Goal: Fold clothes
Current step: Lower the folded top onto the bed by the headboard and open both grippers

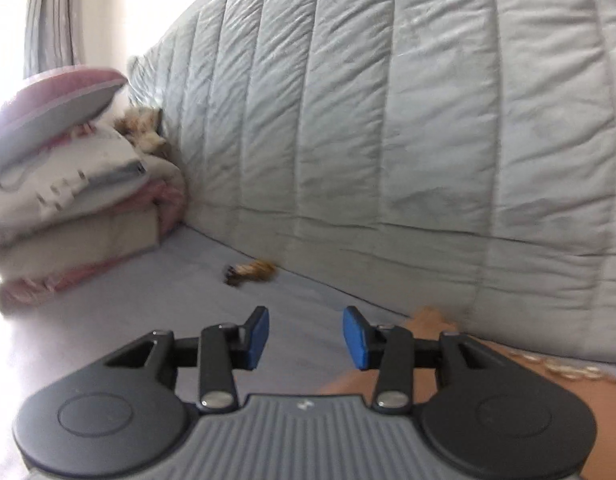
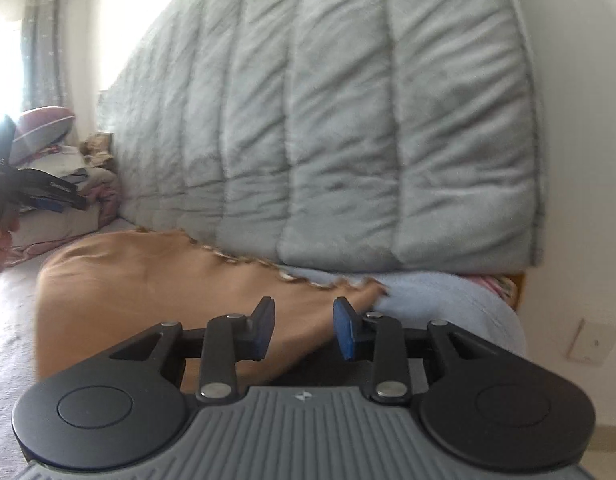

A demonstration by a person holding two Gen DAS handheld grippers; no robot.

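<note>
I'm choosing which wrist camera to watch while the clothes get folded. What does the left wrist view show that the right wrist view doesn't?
Only the left wrist view: a small brown tuft lying on the sheet, and just a corner of the tan garment behind the open left gripper.

Only the right wrist view: the tan garment spread wide, a light blue cloth beside it, a wall socket, and the open right gripper.

Both: the grey quilted headboard and the stack of folded bedding.

Quilted grey headboard (image 1: 388, 120), stacked pillows (image 1: 67, 184) (pink on top), curtain (image 2: 41, 40).
</note>
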